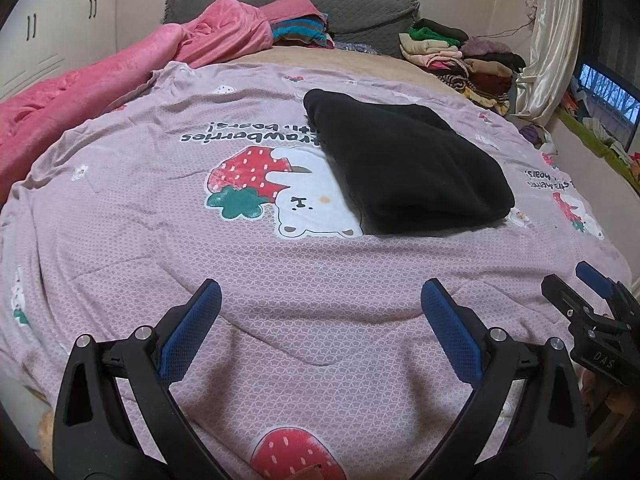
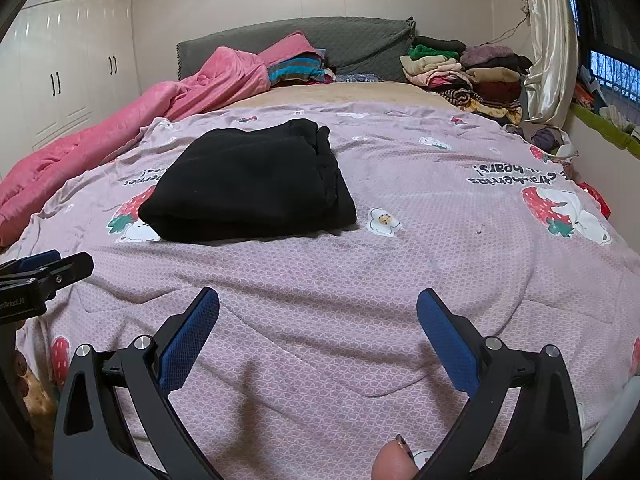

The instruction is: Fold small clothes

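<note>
A black garment (image 1: pixel 404 164) lies folded into a thick rectangle on the lilac strawberry-print quilt (image 1: pixel 160 208). In the right wrist view the same black garment (image 2: pixel 252 188) sits left of centre on the quilt (image 2: pixel 440 248). My left gripper (image 1: pixel 320 304) hovers open over bare quilt, well short of the garment, nothing between its blue pads. My right gripper (image 2: pixel 318 312) is also open and empty, near the bed's front. Each gripper shows at the edge of the other's view: the right gripper (image 1: pixel 576 280) at far right, the left gripper (image 2: pixel 60 260) at far left.
A pink blanket (image 1: pixel 80 92) is bunched along the left side. Stacks of folded clothes (image 1: pixel 460 56) sit at the far right by the grey headboard (image 1: pixel 352 8). White wardrobes (image 2: pixel 68 64) stand at left, a curtain (image 2: pixel 552 40) at right. A fingertip (image 2: pixel 394 460) shows at the bottom.
</note>
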A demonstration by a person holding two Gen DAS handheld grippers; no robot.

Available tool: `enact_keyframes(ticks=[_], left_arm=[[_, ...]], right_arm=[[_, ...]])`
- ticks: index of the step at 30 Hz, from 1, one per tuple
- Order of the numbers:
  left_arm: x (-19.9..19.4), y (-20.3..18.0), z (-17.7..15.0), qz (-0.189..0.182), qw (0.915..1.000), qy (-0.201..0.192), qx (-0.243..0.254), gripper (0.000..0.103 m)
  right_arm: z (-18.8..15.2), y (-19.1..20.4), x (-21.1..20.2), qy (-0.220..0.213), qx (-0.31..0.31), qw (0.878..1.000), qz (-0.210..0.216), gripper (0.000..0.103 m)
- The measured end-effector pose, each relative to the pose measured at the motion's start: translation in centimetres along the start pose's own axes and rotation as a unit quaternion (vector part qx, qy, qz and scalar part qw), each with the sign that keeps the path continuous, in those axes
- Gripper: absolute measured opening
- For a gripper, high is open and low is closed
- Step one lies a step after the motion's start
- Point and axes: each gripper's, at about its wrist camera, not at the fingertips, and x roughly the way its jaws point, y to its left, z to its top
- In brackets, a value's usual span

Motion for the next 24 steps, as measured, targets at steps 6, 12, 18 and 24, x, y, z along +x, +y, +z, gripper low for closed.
enact_keyframes(ticks=[6, 12, 18, 24], left_arm=[[-0.06, 0.01, 0.05, -0.001, 1.0000, 0.001, 0.000, 0.093], [-0.15, -0.06, 0.07, 0.001, 1.0000, 0.001, 0.000, 0.093], [-0.07, -0.13, 0.16, 0.005, 1.0000, 0.003, 0.002, 0.093], [-0.11, -0.14, 0.10, 0.008, 1.0000, 0.004, 0.002, 0.093]], right_arm=[[0.00, 0.01, -0.15, 0.000, 0.002, 1.000, -0.002, 0.099], [-0.02, -0.01, -0.21, -0.001, 0.003, 1.000, -0.004, 0.099], [0.03, 0.03, -0.32, -0.001, 0.002, 1.000, -0.003, 0.099], [0.11, 0.17, -0.28, 0.001, 0.000, 1.000, -0.001, 0.099]])
